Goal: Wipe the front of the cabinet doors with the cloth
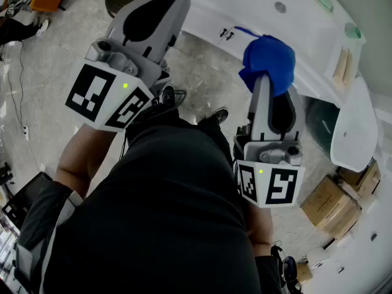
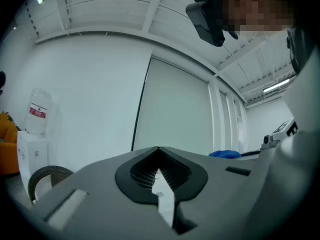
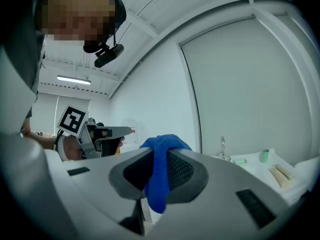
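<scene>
Between the jaws of the right gripper we see the blue cloth clamped tight, a fold bulging over the tips and a tail hanging back toward the camera. Off to its left, the left gripper has its jaws brought together on nothing.

We judge the step in hand to be the approach: the cloth is gripped but not on the cabinet doors, which lie ahead of and below the right gripper's tips. From the head view's steep angle the cloth seems to hang clear of them, though we cannot be sure of the gap. The next move calls for lowering the right gripper, turning its tips toward the door fronts and pressing the bunched fold flat against them, clear of the dark handles.

Only the head view shows the doors and handles. The right gripper view misses them, showing instead the faucet and a green cup on the countertop to its right. The left gripper view alone confirms that its jaws hold nothing.
</scene>
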The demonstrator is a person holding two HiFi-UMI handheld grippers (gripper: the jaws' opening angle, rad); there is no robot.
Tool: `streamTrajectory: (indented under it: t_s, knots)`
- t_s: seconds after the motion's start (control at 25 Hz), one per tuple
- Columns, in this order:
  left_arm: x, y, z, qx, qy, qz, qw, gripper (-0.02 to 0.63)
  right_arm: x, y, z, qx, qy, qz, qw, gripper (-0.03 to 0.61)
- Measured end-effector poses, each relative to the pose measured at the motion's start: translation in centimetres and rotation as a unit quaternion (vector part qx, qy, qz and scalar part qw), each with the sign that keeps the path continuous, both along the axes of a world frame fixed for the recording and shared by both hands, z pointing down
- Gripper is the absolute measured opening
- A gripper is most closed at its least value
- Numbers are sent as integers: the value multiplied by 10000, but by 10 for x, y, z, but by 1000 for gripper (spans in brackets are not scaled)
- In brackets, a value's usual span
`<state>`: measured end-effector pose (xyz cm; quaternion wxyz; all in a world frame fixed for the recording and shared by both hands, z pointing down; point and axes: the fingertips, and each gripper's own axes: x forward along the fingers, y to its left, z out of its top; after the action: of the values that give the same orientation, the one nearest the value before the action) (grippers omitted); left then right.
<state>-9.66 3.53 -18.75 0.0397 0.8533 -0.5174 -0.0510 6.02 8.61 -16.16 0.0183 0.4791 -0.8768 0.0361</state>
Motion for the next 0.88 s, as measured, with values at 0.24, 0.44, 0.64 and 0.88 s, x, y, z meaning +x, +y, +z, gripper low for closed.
streamTrajectory:
  t_s: [0.24,0.44,0.64,0.88]
  knots:
    - [-2,1,-2,21,-26,-33,10000,-2,2,1,1,-5,-25,18,10000,57]
    - [0,1,1,-1,-5,-46,10000,-2,5,0,6,-33,-133,3,9999,57]
    - [-3,2,18,-209,-32,-215,9995,-2,12,-9,32,-452,-414,-104,9981,58]
    - [-31,-7,94,-1093,-47,-752,9911,-2,-1,-37,139,-2002,-803,-393,9757,57]
